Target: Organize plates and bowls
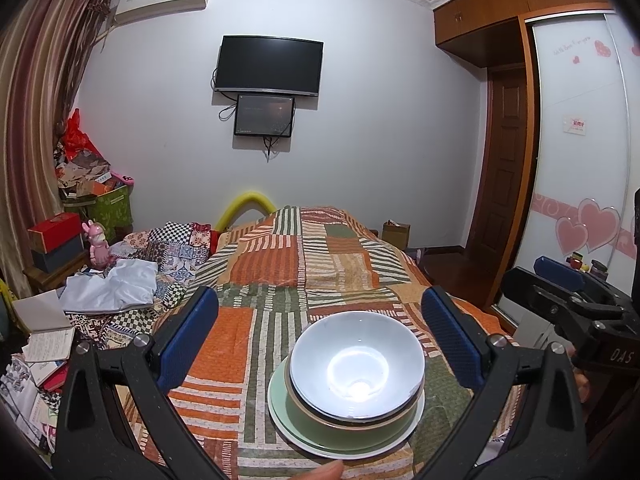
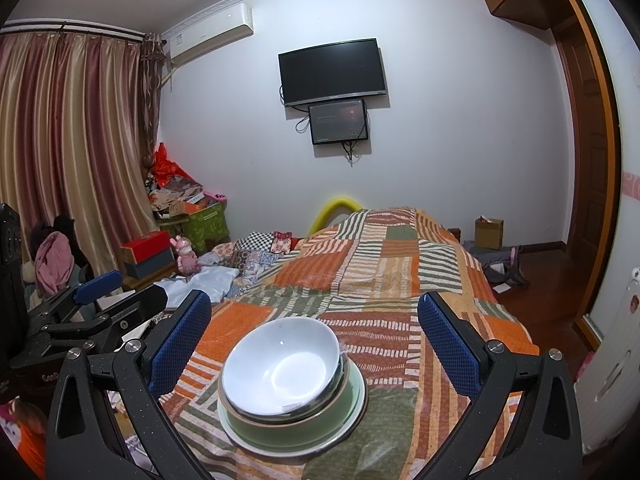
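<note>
Here, the glossy white ceramic bowl [image 1: 357,364] sits nested in a green bowl [image 1: 344,426] on a pale plate [image 1: 288,432]; left gripper [image 1: 320,344] and right gripper [image 2: 314,344] both released, stack at six o'clock.

Left gripper [image 1: 320,340]: jaws spread wide, blue pads [image 1: 188,336] well apart, nothing between them touching either pad. Level, pointing forward.

Right gripper [image 2: 314,344]: same posture, jaws wide, blue pads [image 2: 448,348] clear on both sides, gripping nothing.

The two tools sit side by side, near each other; each shows at the edge of the other's view. A fingertip [image 1: 326,470] shows at the bottom edge of the left wrist view. Part of a hand [image 1: 582,384] shows behind the right tool's handle.
</note>
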Tool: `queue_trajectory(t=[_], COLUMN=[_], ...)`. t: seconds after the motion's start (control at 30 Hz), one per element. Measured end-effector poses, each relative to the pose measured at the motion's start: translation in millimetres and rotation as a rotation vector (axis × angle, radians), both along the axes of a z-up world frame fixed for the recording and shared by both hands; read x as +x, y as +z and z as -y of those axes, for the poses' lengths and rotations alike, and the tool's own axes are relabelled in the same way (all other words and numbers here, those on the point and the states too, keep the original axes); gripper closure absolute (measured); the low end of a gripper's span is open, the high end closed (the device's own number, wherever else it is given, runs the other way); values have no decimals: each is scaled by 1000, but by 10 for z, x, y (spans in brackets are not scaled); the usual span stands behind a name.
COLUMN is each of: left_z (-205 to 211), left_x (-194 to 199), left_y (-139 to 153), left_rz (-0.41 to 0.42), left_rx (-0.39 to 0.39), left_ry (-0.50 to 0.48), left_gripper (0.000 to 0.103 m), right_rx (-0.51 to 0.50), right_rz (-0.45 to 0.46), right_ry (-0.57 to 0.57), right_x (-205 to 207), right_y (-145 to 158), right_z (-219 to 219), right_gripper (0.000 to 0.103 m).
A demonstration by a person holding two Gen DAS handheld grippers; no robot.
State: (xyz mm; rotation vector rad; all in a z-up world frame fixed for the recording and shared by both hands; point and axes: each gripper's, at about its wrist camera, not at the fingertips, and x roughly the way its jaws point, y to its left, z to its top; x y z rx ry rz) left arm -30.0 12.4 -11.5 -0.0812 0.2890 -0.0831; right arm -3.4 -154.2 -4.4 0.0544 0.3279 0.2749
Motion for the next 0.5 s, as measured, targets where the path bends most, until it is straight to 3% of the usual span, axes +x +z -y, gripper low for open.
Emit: queue_trajectory(t=[0.5], left_z=[-5], left_x=[56], left_y=[-32], left_rz=[-20], left_rx=[-8], left_ry=[1], left_gripper=[0], right_rx=[5], right_rz=[-14], right_ry=[-2], right_x=[26], right_y=[-48], right_z=[4], right_gripper=[0])
